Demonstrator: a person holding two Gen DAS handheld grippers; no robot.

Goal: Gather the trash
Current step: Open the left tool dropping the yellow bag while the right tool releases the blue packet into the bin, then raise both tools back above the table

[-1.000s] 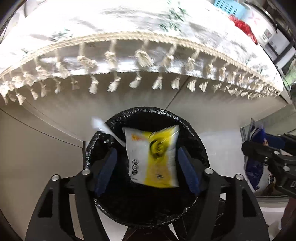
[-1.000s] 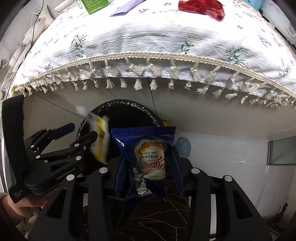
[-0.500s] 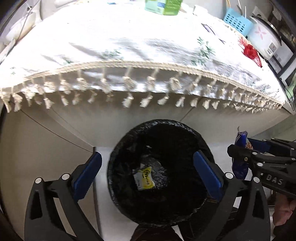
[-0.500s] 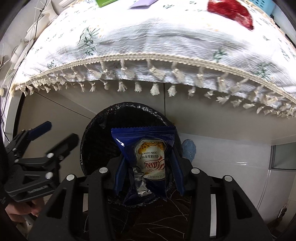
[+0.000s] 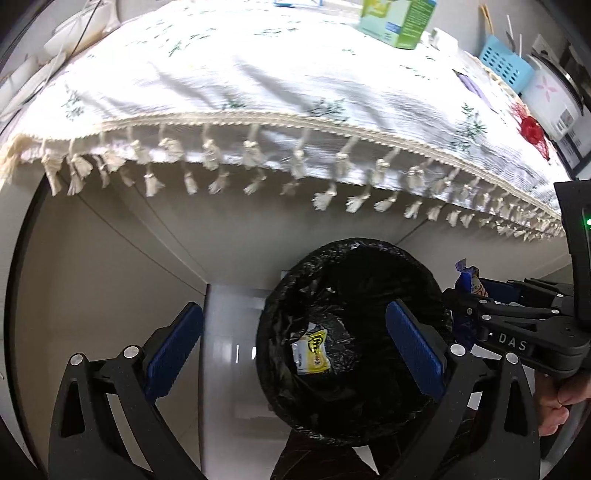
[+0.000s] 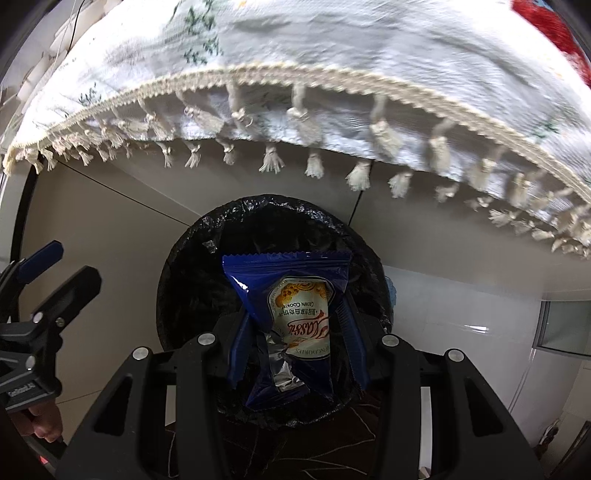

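A round bin lined with a black bag (image 5: 354,258) stands on the floor below the table edge. A yellow and white wrapper (image 5: 312,349) lies at its bottom. My left gripper (image 5: 293,345) is open and empty above the bin's left side. My right gripper (image 6: 297,332) is shut on a blue cookie wrapper (image 6: 295,295) and holds it over the bin (image 6: 184,280). The blue wrapper (image 5: 466,286) also shows at the right in the left wrist view, by the bin's right rim.
A table with a white tasselled cloth (image 5: 258,85) overhangs the bin. On it are a green box (image 5: 399,22), a blue basket (image 5: 506,66), a rice cooker (image 5: 550,96) and red trash (image 5: 532,129). Pale cabinet fronts (image 5: 110,266) stand behind the bin.
My left gripper opened and dropped the yellow wrapper, which now lies in the bin. The left gripper then shifted left and up. My right gripper moved over the bin with the blue wrapper.
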